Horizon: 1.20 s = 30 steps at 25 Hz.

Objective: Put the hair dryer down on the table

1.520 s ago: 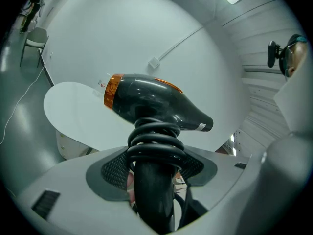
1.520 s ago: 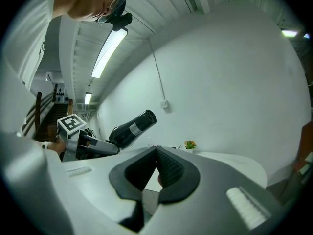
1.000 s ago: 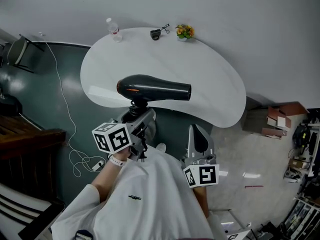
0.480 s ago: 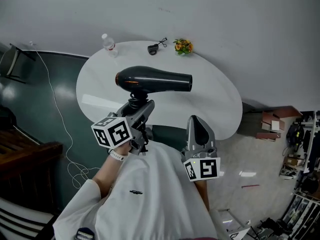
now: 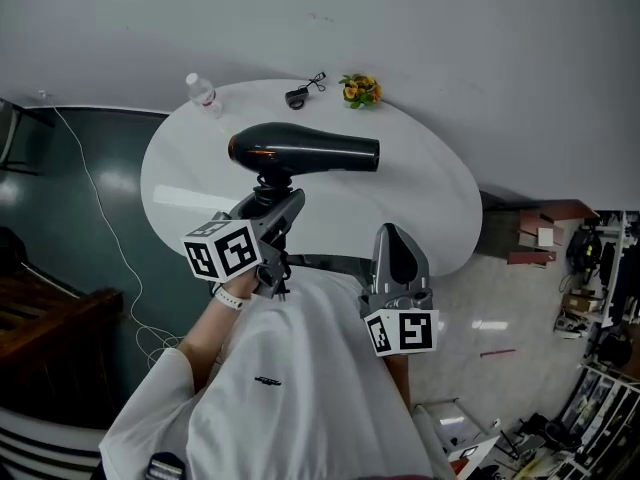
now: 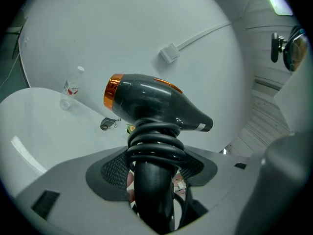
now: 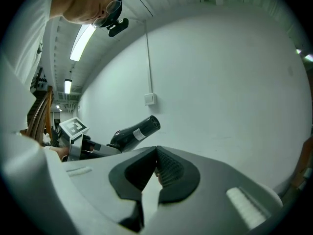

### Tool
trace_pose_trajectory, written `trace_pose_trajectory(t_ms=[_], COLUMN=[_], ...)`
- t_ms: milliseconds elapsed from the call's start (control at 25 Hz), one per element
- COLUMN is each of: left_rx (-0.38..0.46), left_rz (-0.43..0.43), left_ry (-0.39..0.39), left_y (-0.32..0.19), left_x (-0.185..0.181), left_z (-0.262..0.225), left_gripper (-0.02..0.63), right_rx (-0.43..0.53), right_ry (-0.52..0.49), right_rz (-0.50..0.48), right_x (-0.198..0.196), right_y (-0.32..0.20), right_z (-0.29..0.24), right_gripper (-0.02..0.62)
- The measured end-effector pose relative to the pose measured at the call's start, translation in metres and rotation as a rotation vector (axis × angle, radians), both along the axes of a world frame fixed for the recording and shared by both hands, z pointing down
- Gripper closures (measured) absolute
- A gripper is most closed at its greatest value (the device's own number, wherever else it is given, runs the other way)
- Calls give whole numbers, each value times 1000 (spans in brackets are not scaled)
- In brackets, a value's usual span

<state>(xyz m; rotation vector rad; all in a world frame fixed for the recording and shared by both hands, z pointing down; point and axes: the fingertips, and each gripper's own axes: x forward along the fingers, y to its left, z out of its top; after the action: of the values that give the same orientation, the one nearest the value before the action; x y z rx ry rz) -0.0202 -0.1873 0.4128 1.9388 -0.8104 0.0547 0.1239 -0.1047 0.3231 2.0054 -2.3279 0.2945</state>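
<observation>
Hair dryer (image 5: pixel 305 153): shifted farther out over the table (image 5: pixel 420 188) than a second ago, from the near half to about mid-top; the left gripper (image 5: pixel 272 200) has advanced with it to the near edge.
- Position: held aloft, barrel level, nozzle toward the person's right; orange ring (image 6: pixel 112 92) at the rear. Not resting on the table.
- Left gripper (image 6: pixel 154 180): jaws clamped on the dryer's handle, just below the coiled cord (image 6: pixel 156 143). Lower end of the handle is hidden behind the jaws.
- Right gripper (image 5: pixel 392 243): jaws pressed together on nothing (image 7: pixel 156 168), held near the person's body, well apart from the dryer.
- Far table edge: bottle (image 5: pixel 201 93), small dark object (image 5: pixel 296 96) too small to identify, flower pot (image 5: pixel 361 90).
- Near table edge: partly covered by the grippers and the person's shirt.
</observation>
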Motion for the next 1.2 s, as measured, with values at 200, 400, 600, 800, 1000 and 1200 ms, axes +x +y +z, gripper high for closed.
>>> trace_pose_trajectory(t_ms=[200, 400, 600, 800, 1000, 1200], left_rx=[-14, -27, -32, -64, -65, -99], left_rz=[12, 14, 23, 46, 54, 17], left_ry=[-31, -76, -158, -204, -299, -336], left_y=[-10, -12, -26, -35, -51, -71], left_x=[2, 1, 3, 8, 12, 15], left_z=[19, 39, 70, 99, 136, 174], left_gripper=[316, 316, 316, 316, 316, 316], right_rx=[-25, -50, -65, -87, -108, -119], right_ry=[-7, -15, -10, -17, -18, -22], right_rz=[2, -10, -26, -30, -34, -33], right_x=[3, -3, -5, -1, 5, 7], right_y=[-9, -13, -22, -27, -32, -39], right_z=[14, 21, 25, 33, 40, 46], right_gripper=[584, 584, 584, 584, 584, 584])
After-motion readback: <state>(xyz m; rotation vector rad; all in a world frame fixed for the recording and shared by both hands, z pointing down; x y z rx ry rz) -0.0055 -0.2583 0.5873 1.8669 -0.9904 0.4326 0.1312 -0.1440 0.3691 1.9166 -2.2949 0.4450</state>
